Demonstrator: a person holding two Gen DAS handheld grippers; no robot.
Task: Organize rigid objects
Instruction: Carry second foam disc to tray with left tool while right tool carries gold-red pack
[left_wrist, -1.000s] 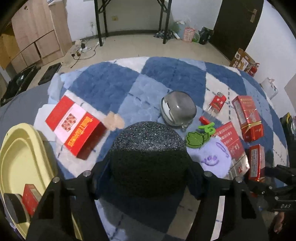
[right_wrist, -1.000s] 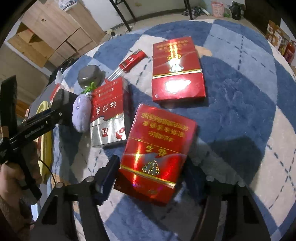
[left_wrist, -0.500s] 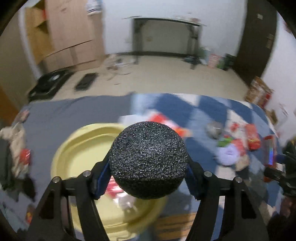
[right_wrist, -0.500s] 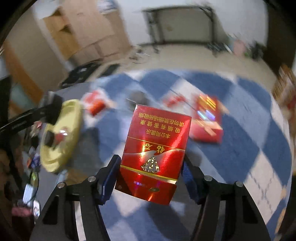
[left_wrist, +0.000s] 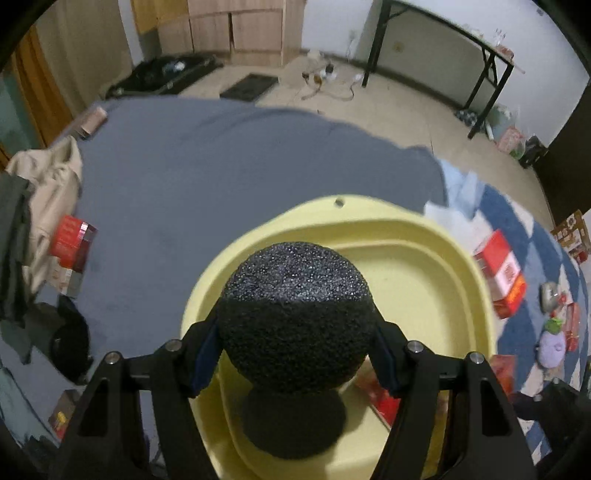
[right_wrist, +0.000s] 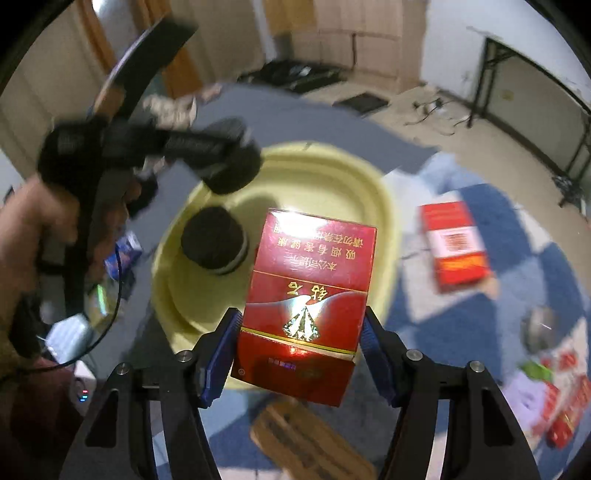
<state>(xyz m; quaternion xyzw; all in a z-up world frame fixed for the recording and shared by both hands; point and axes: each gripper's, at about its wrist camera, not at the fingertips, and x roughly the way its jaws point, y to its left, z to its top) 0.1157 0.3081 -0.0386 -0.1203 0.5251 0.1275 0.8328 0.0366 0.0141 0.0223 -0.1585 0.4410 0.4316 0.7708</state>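
Note:
My left gripper (left_wrist: 295, 354) is shut on a black foam ball (left_wrist: 295, 317) and holds it above the yellow basin (left_wrist: 436, 266). In the right wrist view the same ball (right_wrist: 232, 166) hangs over the basin (right_wrist: 332, 162), and a black round object (right_wrist: 214, 245) lies inside it. My right gripper (right_wrist: 300, 354) is shut on a red cigarette carton (right_wrist: 306, 295), held up at the basin's near right rim.
A red and white box (left_wrist: 502, 269) lies on the blue checked rug (left_wrist: 532, 236) right of the basin; it also shows in the right wrist view (right_wrist: 456, 245). A metal bowl (right_wrist: 541, 328), a purple plush (left_wrist: 552, 345) and more red packs lie farther right. Clothes (left_wrist: 44, 192) lie at left.
Both grippers have swung left from the rug to the yellow basin, each still holding its object. The ball now hangs over the basin and the carton is at its rim.

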